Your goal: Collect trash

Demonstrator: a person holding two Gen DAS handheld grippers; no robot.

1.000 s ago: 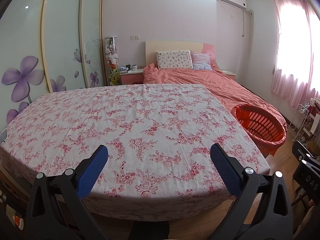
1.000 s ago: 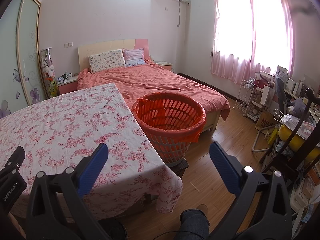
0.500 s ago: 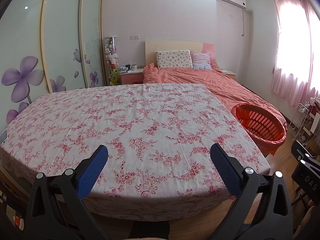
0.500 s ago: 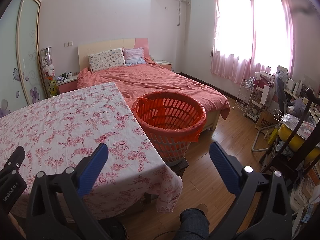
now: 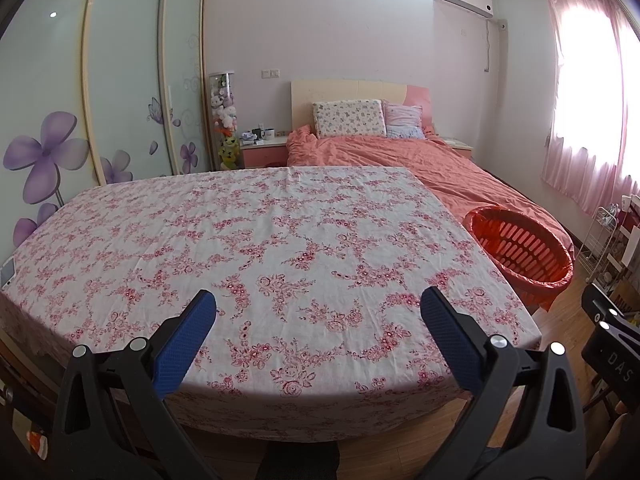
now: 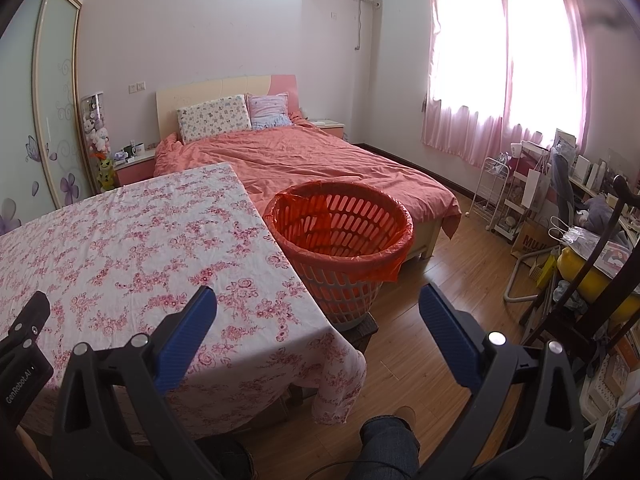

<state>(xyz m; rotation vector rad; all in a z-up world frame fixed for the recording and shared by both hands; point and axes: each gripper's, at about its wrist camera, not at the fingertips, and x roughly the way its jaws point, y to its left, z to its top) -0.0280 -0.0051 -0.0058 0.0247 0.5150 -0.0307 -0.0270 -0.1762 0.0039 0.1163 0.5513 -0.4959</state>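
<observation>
Right wrist view: the table [image 6: 120, 240], draped in soft floral cloth, shows no trash. The basket [image 6: 340, 236], round slotted plastic with a thin red liner, stands just off the table's right edge, nearer the right gripper [image 6: 318, 318]. Both it and the left gripper [image 5: 318, 320] are spread wide, empty.

A table [image 5: 280, 240] under a pink floral cloth [image 6: 120, 240]; at its nine-o'clock edge lies a small flat thing [image 5: 8, 272], possibly a phone.
</observation>
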